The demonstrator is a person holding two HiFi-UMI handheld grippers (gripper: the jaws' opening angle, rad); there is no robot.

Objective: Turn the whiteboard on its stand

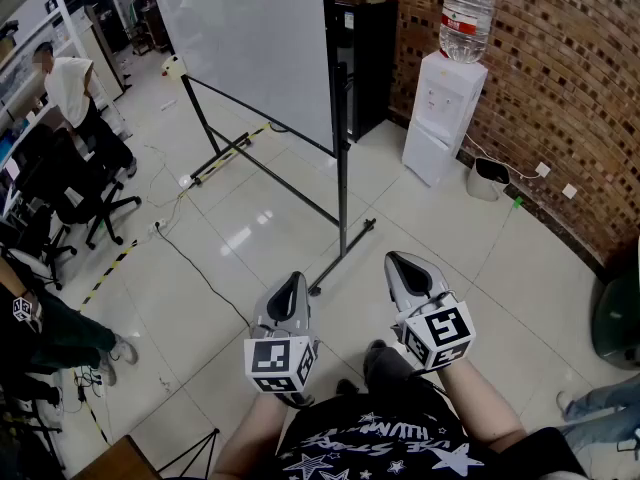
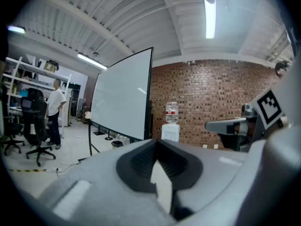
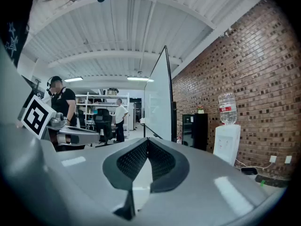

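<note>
The whiteboard (image 1: 250, 38) stands on its black wheeled stand (image 1: 342, 168) a few steps ahead, its white face turned to the left and toward me. Its near foot (image 1: 340, 258) reaches almost to my grippers. The left gripper (image 1: 296, 278) is held low in front of me, shut and empty, short of the stand. Beside it the right gripper (image 1: 397, 258) is also shut with nothing in it. In the left gripper view the whiteboard (image 2: 122, 98) rises beyond the closed left gripper (image 2: 157, 142). The right gripper view shows the whiteboard (image 3: 160, 102) edge-on past the closed right gripper (image 3: 147, 142).
A water dispenser (image 1: 443, 118) and a black cabinet (image 1: 365, 58) stand against the brick wall (image 1: 560, 88) on the right, with a small bin (image 1: 487, 178) beside them. Office chairs (image 1: 70, 198) and a standing person (image 1: 75, 98) are at the left. A cable (image 1: 200, 268) runs across the tiled floor.
</note>
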